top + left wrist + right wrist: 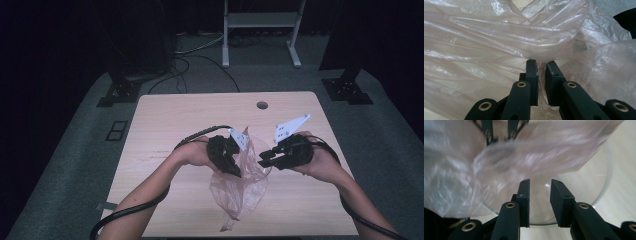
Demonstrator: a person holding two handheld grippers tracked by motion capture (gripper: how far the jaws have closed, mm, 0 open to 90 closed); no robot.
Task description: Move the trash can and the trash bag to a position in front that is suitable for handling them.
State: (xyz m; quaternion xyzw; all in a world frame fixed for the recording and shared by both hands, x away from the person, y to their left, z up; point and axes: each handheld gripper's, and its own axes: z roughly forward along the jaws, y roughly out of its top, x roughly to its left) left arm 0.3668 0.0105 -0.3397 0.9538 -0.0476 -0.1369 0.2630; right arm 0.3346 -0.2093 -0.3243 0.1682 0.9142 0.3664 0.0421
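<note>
The wooden table (165, 125) carries the work near the middle of its near half, where a thin, translucent plastic bag (239, 192) is draped from between the two grippers down toward the near edge — its long axis runs from the grippers toward the person, its tail ending just short of that edge. A clear glass bowl (599, 187) is seen standing on the table beneath the upper part of the bag, its curved rim lying just beyond and under the right gripper (539, 195). The bag's upper film is pinched by the left gripper (541, 72), whose jaws are pressed nearly together on a fold of it. The right gripper's jaws are held partly spread, with nothing between them; the loose film (529, 162) lies just ahead of and above them, toward the left gripper. The coming move is judged to turn on this — the free bag edge lies nearest the right gripper, straight along its jaws, over the bowl.
</note>
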